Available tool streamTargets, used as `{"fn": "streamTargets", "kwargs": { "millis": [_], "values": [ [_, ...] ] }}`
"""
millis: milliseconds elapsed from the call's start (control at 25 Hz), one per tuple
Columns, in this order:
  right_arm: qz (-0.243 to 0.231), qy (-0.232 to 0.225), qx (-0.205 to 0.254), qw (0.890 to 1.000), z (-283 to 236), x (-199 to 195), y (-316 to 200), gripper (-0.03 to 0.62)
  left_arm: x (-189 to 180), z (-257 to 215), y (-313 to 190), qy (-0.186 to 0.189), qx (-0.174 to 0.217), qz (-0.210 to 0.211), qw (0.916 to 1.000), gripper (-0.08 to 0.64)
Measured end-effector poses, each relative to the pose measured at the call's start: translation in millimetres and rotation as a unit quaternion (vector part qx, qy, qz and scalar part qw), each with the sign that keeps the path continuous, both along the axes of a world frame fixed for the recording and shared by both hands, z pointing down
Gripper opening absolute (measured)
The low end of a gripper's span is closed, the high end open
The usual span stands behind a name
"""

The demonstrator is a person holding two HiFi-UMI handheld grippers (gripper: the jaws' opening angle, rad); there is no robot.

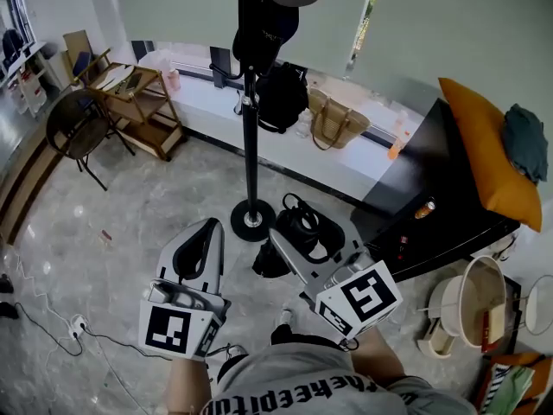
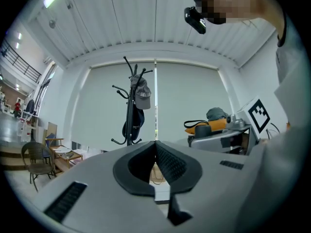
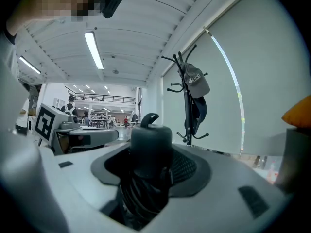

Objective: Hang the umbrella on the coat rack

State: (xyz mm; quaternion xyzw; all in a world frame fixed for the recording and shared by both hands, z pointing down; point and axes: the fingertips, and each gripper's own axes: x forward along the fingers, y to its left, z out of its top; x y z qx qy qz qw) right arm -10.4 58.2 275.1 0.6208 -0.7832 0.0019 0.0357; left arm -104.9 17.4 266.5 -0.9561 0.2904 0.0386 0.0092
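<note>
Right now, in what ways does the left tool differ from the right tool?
The left tool has its jaws together on nothing, while the right tool is clamped on a black folded umbrella. In the head view, the left tool lies left of the coat rack, and the right tool lies right of it. Both are pale grey and face the coat rack.

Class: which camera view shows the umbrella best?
Right gripper view: the folded black umbrella fills the centre, clamped in the right gripper. The head view shows it from above, partly hidden; the left gripper view shows only its end, small.
</note>
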Motion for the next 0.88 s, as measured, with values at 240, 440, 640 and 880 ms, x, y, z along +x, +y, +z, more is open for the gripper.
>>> {"fn": "streamTargets", "kwargs": {
  "millis": [240,440,640,880],
  "values": [
    [-0.024,-0.004,-0.001,1.000,2.6,26.5,-15.7,0.230,26.1,-1.2,-11.0,0.003,0.001,-0.019,0.9998,0.015],
    [-0.042,-0.006,-0.001,0.999,3.3,44.6,-24.9,0.230,44.8,-2.7,-16.1,-0.001,0.006,-0.037,0.9993,0.015],
    [-0.057,-0.009,0.000,0.998,5.4,60.3,-29.1,0.230,58.4,-3.4,-16.9,0.003,0.005,-0.054,0.9985,0.015],
    [-0.069,-0.017,0.001,0.997,8.9,73.1,-30.7,0.230,69.6,4.0,-9.7,-0.021,0.011,-0.070,0.9973,0.015]
  ]
}}
